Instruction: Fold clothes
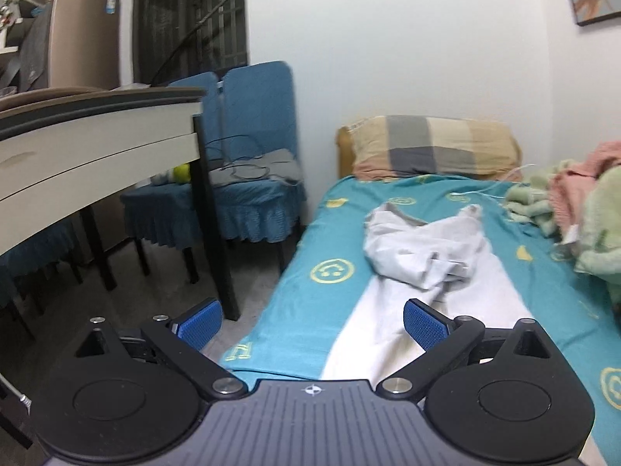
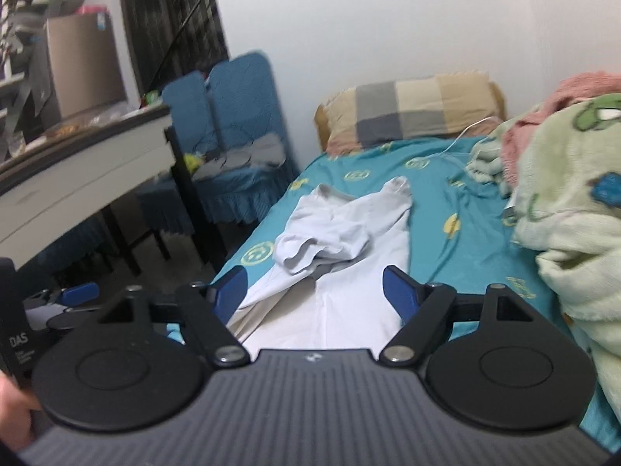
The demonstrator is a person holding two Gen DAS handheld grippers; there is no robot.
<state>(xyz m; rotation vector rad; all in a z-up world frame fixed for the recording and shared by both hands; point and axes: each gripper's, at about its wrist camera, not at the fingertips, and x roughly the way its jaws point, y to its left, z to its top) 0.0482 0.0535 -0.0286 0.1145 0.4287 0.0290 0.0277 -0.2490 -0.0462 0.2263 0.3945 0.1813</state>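
Note:
A white garment lies lengthwise on the teal bed sheet, its far part bunched and rumpled, its near part flat. It also shows in the right wrist view. My left gripper is open and empty, held above the bed's near left edge, short of the garment. My right gripper is open and empty, held over the garment's near flat part. The left gripper's blue pads show at the lower left of the right wrist view.
A checked pillow lies at the bed's head. Green and pink blankets pile along the right side, with a white cable. A table and blue-covered chairs stand left of the bed.

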